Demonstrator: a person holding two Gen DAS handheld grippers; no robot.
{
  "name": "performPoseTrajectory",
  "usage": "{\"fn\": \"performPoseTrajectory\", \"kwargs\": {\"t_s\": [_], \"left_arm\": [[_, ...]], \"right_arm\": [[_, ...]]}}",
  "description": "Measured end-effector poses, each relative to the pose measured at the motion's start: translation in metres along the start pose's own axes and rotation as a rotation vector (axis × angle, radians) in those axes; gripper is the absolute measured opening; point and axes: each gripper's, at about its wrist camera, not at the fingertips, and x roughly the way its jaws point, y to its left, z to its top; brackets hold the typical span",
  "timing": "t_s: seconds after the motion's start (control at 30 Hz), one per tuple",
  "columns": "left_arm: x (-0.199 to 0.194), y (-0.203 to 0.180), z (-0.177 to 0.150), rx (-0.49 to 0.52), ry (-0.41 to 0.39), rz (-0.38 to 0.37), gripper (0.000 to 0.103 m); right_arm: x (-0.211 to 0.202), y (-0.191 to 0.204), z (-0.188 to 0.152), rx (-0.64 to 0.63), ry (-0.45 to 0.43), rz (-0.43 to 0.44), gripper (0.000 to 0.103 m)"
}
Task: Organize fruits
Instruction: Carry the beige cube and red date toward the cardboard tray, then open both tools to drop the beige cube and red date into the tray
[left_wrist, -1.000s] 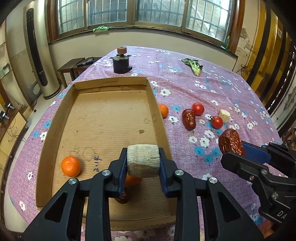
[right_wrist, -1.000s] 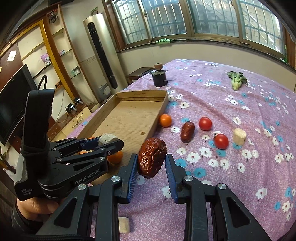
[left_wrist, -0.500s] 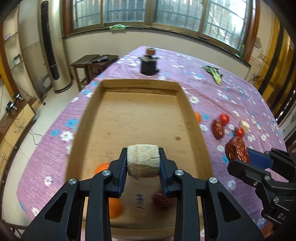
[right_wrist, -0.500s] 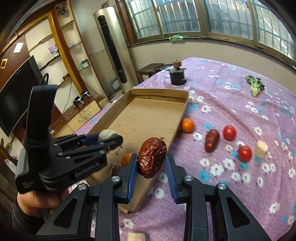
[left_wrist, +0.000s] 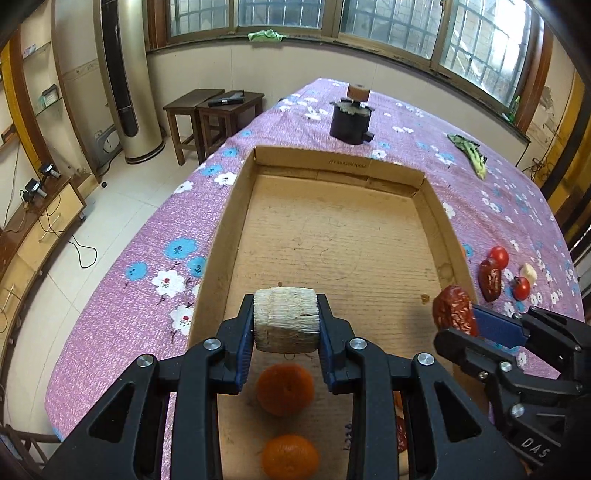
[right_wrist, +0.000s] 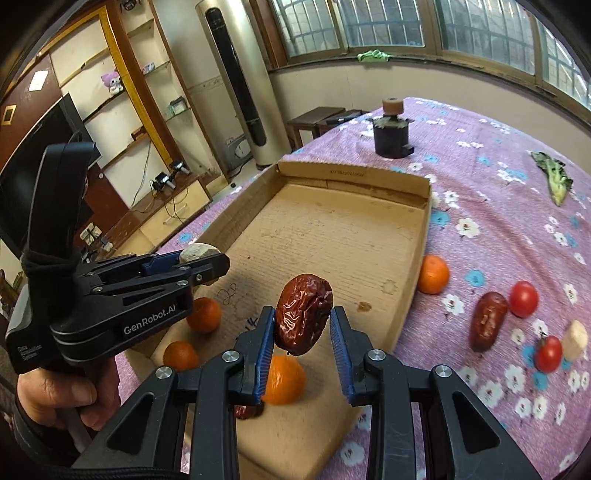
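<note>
My left gripper (left_wrist: 286, 323) is shut on a pale ribbed chunk (left_wrist: 286, 317) above the near end of the cardboard tray (left_wrist: 218, 240). Two oranges (left_wrist: 284, 389) lie in the tray just below it. My right gripper (right_wrist: 303, 326) is shut on a wrinkled red date (right_wrist: 303, 314), held over the tray's (right_wrist: 332, 229) near right part, above an orange (right_wrist: 284, 378) and a dark date (right_wrist: 249, 410). In the right wrist view the left gripper (right_wrist: 207, 258) hangs to the left. On the cloth lie an orange (right_wrist: 433, 274), a date (right_wrist: 487, 321), two tomatoes (right_wrist: 523, 299) and a pale chunk (right_wrist: 574, 335).
A black pot with a cork lid (left_wrist: 351, 118) stands beyond the tray's far wall. A green vegetable (left_wrist: 469, 155) lies at the far right. The table's left edge drops to the floor, with wooden stools (left_wrist: 214, 110) past it. A hand (right_wrist: 66, 395) holds the left gripper's handle.
Both grippers moved left with their loads. The left one went from the tray's right wall to over its near middle. The right one went from above the cloth to above the tray.
</note>
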Motion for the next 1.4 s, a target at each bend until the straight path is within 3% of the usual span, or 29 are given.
{"fn": "performPoseTrajectory", "kwargs": {"t_s": [0.43, 0.57, 0.97, 1.03, 1.4], "left_arm": [[0.031, -0.006, 0.002, 0.032, 0.113, 0.037, 0.028], [0.028, -0.006, 0.001, 0.033, 0.114, 0.068, 0.037], [-0.013, -0.013, -0.005, 0.011, 0.014, 0.064, 0.04], [-0.019, -0.017, -0.006, 0.016, 0.0, 0.06, 0.048], [-0.042, -0.056, -0.012, 0.079, -0.032, -0.007, 0.049]], "right_arm": [[0.039, -0.005, 0.005, -0.022, 0.117, -0.029, 0.033], [0.036, -0.006, 0.003, -0.02, 0.106, -0.031, 0.035], [-0.027, -0.012, -0.01, 0.026, -0.011, -0.024, 0.039], [-0.04, -0.017, -0.016, 0.041, -0.026, -0.03, 0.039], [-0.084, -0.061, -0.052, 0.159, -0.064, -0.087, 0.039]]}}
